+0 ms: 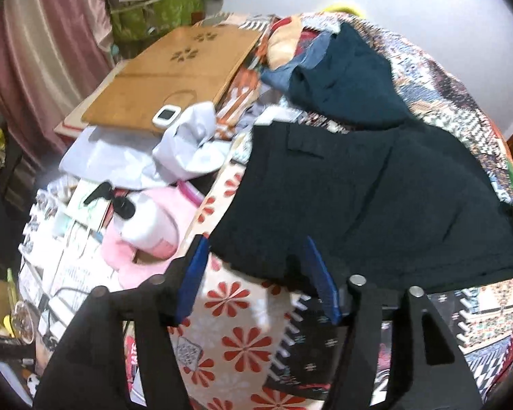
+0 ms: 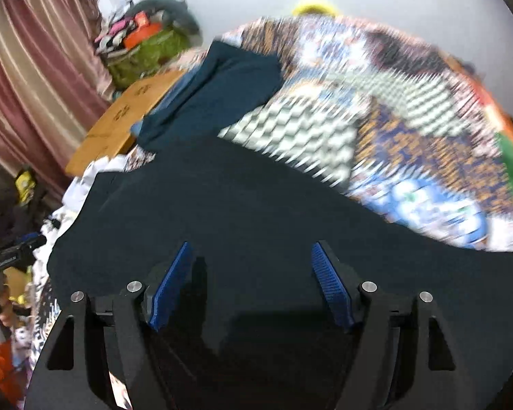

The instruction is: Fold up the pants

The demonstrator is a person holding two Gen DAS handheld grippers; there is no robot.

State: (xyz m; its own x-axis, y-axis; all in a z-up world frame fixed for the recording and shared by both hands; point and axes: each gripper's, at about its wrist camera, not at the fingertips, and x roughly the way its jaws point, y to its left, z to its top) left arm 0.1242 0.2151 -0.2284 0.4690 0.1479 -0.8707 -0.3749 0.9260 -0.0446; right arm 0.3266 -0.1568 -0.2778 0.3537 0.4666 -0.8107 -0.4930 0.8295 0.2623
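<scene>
Dark pants [image 1: 366, 198] lie spread on a patterned bedspread [image 1: 437, 78]. In the left wrist view my left gripper [image 1: 256, 266] is open, its blue pads straddling the near left edge of the pants over a white cloth with red flowers [image 1: 236, 335]. In the right wrist view my right gripper [image 2: 249, 273] is open and empty, hovering just above the middle of the pants [image 2: 242, 205]. This view is motion-blurred. A second dark teal garment [image 1: 345, 78] lies crumpled farther back; it also shows in the right wrist view [image 2: 219, 92].
A wooden lap board [image 1: 174, 75] with a small white device [image 1: 166, 116] lies at the back left. White and pink clothes [image 1: 147, 225] pile at the left. A green bag [image 1: 154, 13] and pink curtain [image 1: 44, 51] stand behind. The bed's left edge drops to floor clutter.
</scene>
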